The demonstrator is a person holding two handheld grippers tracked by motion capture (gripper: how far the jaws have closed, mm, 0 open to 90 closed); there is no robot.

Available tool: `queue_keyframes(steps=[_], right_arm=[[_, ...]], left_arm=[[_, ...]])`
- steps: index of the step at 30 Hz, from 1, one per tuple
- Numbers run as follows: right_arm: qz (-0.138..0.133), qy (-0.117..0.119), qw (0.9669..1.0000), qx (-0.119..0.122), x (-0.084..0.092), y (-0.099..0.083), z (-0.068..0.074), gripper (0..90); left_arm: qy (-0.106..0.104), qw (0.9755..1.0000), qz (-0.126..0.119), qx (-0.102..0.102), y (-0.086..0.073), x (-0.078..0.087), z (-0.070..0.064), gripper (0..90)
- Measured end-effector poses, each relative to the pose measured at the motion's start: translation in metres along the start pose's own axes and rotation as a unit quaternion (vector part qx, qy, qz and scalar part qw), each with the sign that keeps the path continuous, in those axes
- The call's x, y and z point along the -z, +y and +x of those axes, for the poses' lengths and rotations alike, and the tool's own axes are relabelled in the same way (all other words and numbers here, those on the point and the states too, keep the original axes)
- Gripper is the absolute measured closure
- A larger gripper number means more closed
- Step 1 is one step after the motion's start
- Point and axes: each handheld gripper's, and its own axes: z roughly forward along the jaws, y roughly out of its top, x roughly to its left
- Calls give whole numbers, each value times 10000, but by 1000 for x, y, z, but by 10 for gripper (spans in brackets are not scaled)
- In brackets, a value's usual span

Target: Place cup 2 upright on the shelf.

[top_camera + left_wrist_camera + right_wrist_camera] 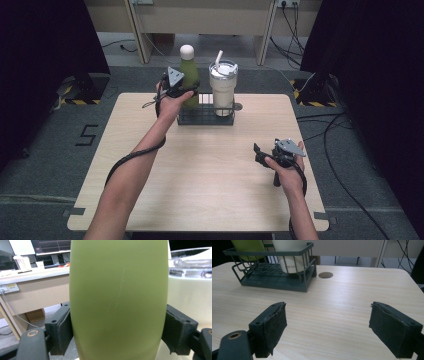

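A green bottle [189, 75] with a white cap stands at the left end of a dark wire basket [206, 119] at the table's far side. My left gripper [186, 92] is shut on the bottle's body, and both pads press its green sides [117, 302]. A cream tumbler [223, 90] with a clear lid and straw stands in the basket's right half. My right gripper [257, 152] hovers open over the table's right side, with nothing between its pads [272, 327]. In the right gripper view the basket [274, 281] lies ahead to the left.
A round cable hole [237, 106] sits in the wooden table [200, 170] just right of the basket. Cables trail from both grippers. Beyond the table stand desk legs and black curtains on both sides, with floor cables at the right.
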Motion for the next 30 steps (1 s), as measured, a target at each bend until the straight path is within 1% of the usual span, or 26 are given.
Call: queue_keyframes(steps=[7, 16, 25, 30], right_arm=[[-12, 8, 10000, 6, 1, 0, 1, 144], [-8, 23, 10000, 20, 0, 0, 1, 145], [-16, 32, 10000, 26, 0, 1, 2, 145], [-19, 32, 10000, 18, 1, 1, 2, 145]], left_arm=[[6, 9999, 133, 60, -11, -4, -1, 208], [-4, 9997, 214, 126, -17, -7, -1, 208], [-57, 9997, 216, 115, -17, -7, 0, 207], [-57, 9994, 244, 219, -17, -8, 2, 204]])
